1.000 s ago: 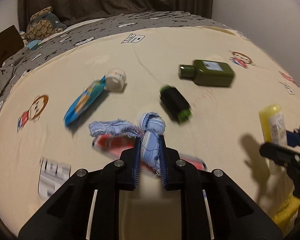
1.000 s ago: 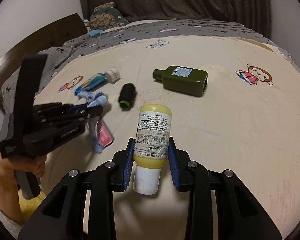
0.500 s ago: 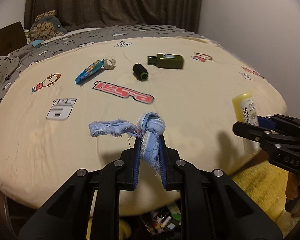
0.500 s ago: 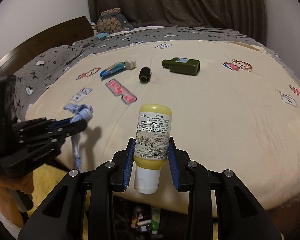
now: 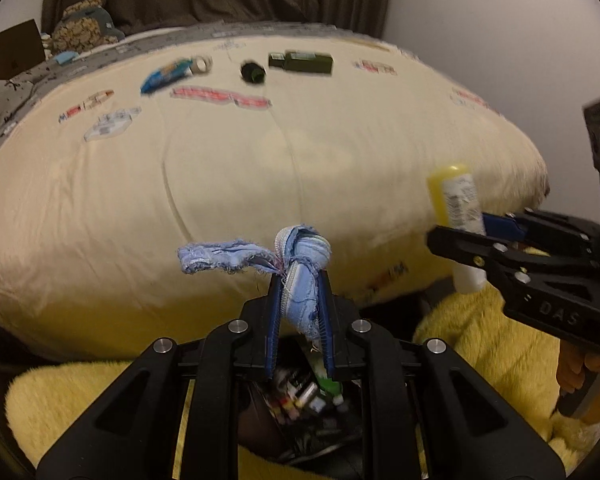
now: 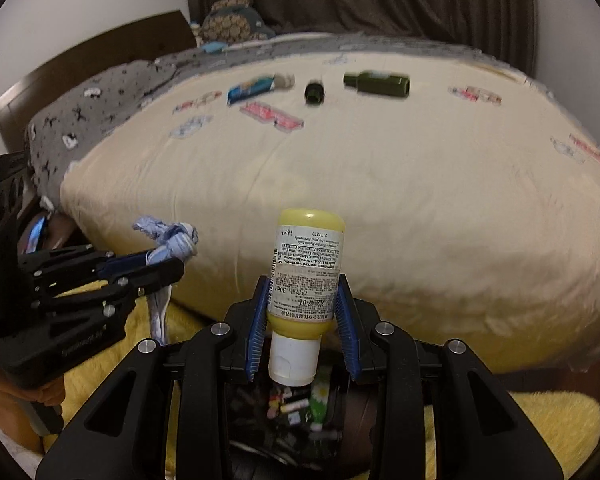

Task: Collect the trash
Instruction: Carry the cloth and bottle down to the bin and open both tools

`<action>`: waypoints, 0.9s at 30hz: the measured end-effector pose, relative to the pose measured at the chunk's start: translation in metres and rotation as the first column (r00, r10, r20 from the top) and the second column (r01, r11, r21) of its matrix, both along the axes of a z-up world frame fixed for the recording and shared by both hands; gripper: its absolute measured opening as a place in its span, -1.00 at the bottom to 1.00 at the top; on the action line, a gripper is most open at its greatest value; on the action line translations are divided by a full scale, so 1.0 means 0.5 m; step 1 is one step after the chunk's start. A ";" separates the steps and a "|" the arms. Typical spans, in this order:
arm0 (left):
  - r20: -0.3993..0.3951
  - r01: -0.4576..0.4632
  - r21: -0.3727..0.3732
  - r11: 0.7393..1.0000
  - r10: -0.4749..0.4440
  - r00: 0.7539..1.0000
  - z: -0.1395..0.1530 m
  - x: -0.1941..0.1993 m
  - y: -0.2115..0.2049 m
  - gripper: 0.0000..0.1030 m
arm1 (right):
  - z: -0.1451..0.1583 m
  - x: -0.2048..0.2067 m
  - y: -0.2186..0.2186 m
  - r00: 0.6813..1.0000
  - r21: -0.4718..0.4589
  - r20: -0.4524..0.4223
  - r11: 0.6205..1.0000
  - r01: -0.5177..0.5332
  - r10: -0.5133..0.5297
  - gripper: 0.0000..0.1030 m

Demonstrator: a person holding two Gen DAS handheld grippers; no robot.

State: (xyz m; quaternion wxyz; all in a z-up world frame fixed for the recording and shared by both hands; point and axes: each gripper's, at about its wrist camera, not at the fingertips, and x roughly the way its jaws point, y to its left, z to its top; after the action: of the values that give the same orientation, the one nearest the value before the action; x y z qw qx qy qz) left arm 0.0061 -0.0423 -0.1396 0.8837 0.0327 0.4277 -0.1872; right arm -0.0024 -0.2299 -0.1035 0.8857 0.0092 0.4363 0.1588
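The carry-to-bin step is judged to be in hand: both loads are held over the bin (image 6: 300, 404), seen dark and part-filled just below the fingers, on a yellow rug (image 5: 500, 360). For the next move, each gripper would need to be centred over the bin mouth and its fingers opened so the load drops inside, not onto the rug.

The left gripper (image 5: 300, 300) is closed narrow on a knotted blue rag (image 5: 300, 264); the knot sticks out past the fingertips, and a loose tail hangs to the left. The right gripper (image 6: 302, 308) is clamped on a yellow bottle (image 6: 306, 268), gripped near its white cap, which points back toward the camera.

Farther off, on the bed (image 6: 420, 200), a blue tube (image 6: 252, 88), a black roll (image 6: 314, 92) and a green bottle (image 6: 380, 83) lie uncollected, well apart from both grippers
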 end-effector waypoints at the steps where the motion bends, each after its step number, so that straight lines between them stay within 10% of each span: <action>1: -0.012 0.005 0.004 1.000 -0.005 1.000 -0.008 -0.003 -0.004 -0.70 | -0.013 0.002 0.004 1.000 -0.005 -0.021 1.000 -0.002 0.002 -0.36; 27: -0.388 0.054 0.095 0.994 -0.013 0.922 -0.274 0.042 -0.028 -0.52 | -0.223 0.001 0.015 0.937 -0.013 -0.350 1.000 -0.005 0.000 -0.30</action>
State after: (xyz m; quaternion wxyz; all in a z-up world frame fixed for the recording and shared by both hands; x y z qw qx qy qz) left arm 0.0273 -0.0563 -0.2766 0.7758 0.0486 0.6020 -0.1826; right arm -0.0018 -0.2225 -0.2151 0.7937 0.0307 0.5880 0.1527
